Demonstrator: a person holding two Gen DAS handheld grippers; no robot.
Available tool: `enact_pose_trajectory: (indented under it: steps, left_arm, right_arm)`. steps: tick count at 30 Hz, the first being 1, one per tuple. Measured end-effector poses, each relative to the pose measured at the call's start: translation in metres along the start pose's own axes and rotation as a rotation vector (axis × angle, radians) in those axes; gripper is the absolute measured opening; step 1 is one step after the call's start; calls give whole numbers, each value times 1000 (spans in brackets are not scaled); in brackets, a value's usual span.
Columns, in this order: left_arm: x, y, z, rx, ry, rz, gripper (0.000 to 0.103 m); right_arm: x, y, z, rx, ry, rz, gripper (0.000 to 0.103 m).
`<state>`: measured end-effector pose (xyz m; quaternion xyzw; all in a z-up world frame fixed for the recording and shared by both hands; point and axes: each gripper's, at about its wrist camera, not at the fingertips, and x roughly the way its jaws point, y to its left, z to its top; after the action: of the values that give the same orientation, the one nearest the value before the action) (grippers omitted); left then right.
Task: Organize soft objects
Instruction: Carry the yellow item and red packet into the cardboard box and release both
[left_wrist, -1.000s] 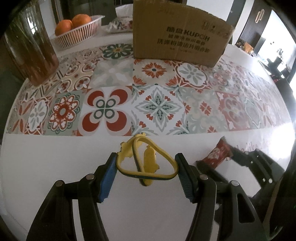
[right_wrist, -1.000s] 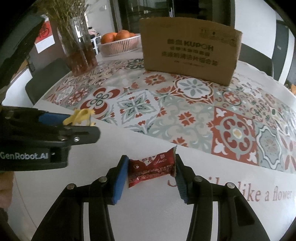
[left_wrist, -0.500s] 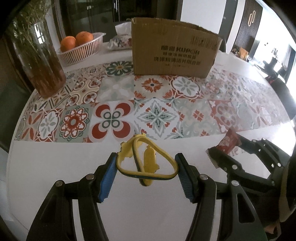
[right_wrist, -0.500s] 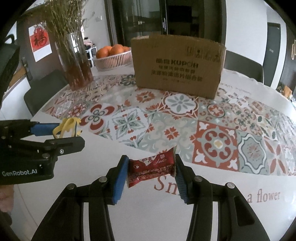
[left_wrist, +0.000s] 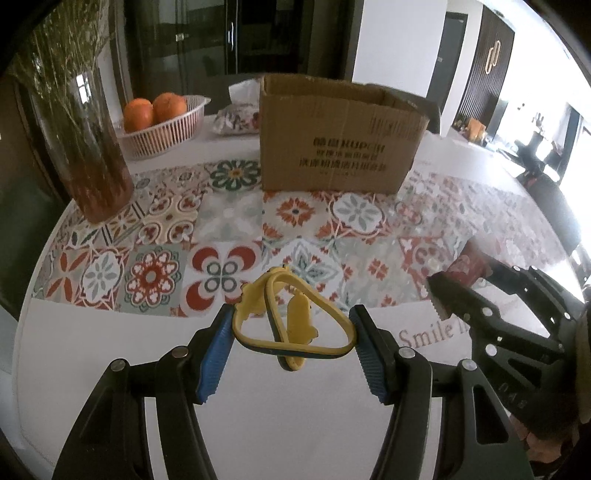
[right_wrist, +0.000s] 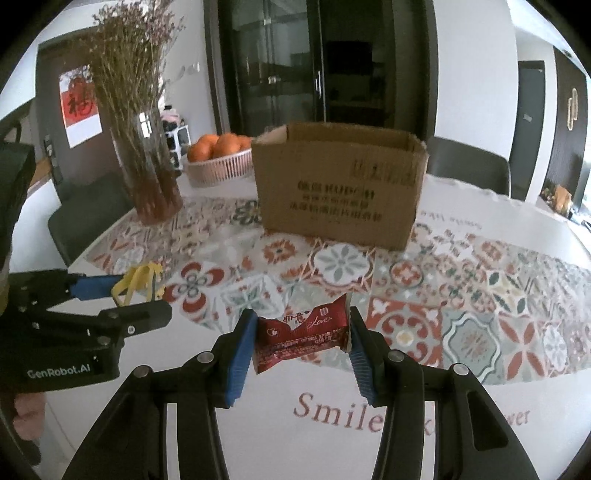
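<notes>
Patterned tablecloth covers the surface (right_wrist: 480, 406); short of the cardboard box (right_wrist: 340, 192), the left gripper (left_wrist: 291, 332) fingers pinch a yellow band (left_wrist: 291, 325), the right gripper (right_wrist: 301, 341) fingers a red snack packet (right_wrist: 301, 338), both raised, likely for boxing.

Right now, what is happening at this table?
A person holds a gripper in each hand. The left gripper is shut on a yellow rubber loop, and the right gripper is shut on a red snack packet. Both hang above the table, facing an open cardboard box.
</notes>
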<state>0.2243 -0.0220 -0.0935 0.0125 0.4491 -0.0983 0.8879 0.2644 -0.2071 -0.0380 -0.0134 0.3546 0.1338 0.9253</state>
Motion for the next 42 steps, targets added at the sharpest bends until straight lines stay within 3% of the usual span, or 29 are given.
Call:
enact_pose_trajectory:
  steps: [21, 42]
  left_arm:
    - [-24, -1, 53, 12, -168, -9, 62]
    - [-16, -8, 126, 51, -290, -45, 62]
  right_arm:
    - [-8, -15, 58, 55, -125, -2, 49]
    - [3, -44, 127, 66, -237, -24, 49]
